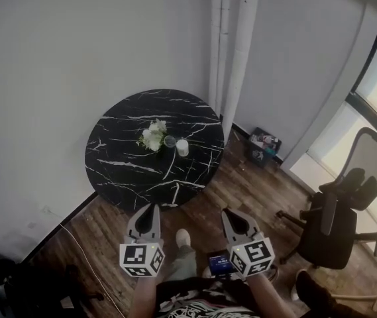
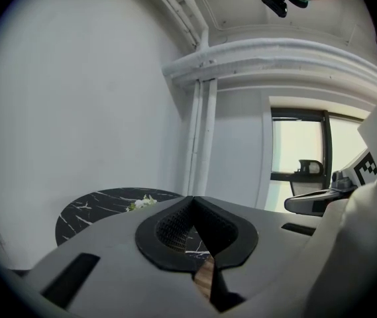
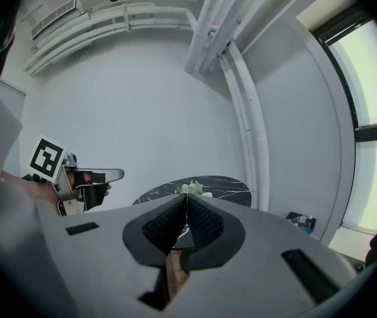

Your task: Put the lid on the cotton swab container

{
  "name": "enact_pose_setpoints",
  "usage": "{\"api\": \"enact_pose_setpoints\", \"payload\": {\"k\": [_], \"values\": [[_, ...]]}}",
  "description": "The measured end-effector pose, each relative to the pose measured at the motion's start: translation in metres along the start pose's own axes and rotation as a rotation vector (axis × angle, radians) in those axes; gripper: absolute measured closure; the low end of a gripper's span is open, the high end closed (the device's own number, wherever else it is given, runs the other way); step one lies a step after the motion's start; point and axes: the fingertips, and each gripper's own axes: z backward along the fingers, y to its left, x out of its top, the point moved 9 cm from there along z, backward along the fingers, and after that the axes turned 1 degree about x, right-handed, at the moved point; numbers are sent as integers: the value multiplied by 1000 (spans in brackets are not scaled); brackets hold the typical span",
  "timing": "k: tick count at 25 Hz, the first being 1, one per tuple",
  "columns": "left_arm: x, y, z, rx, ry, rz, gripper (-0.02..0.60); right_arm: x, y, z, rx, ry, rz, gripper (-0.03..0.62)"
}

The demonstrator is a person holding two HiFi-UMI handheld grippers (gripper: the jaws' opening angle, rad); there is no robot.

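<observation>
Both tools, left gripper [image 1: 152, 208] and right gripper [image 1: 227, 212], are clenched shut on nothing, held over wood floor [image 1: 241, 184] near a round black table [image 1: 118, 171] bearing white flowers [image 1: 153, 136].

The round black worktop [image 1: 118, 161] looks like polished marble, glossy, with thin white veins. The small clear round container [image 1: 169, 141] on it looks like see-through plastic. The small white round piece [image 1: 182, 147] beside it is opaque and smooth, but its material cannot be told. The brown plank floor [image 1: 241, 187] is wood with a faint sheen. The white wall [image 1: 75, 58] is matt paint, and the white upright pipes [image 1: 238, 58] are smooth. The left tongs [image 1: 152, 207] and right tongs [image 1: 228, 212] have matt grey plastic shells. Their black pads [image 2: 171, 229] [image 3: 161, 227] are dull, with a fine ribbed texture. The black office chair [image 1: 337, 227] looks matt.
</observation>
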Motion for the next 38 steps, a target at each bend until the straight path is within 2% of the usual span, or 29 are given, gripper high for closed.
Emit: {"api": "enact_pose_setpoints", "payload": {"k": [9,15,22,31,38], "values": [[11,51,-107,-30,-6,20,566,22,-41,-93,-42,28,26,576],[25,86,-179,-84,13,19,567,46,-61,-160,-86,36,24,576],[26,128,-243,-140,42,28,566,50,-71,-221,-120,69,19,576],[11,150,-274,-197,72,24,566,45,-77,-247,-169,92,13,576],[13,151,-279,-192,66,14,566,42,-80,-244,-181,103,20,576]]}}
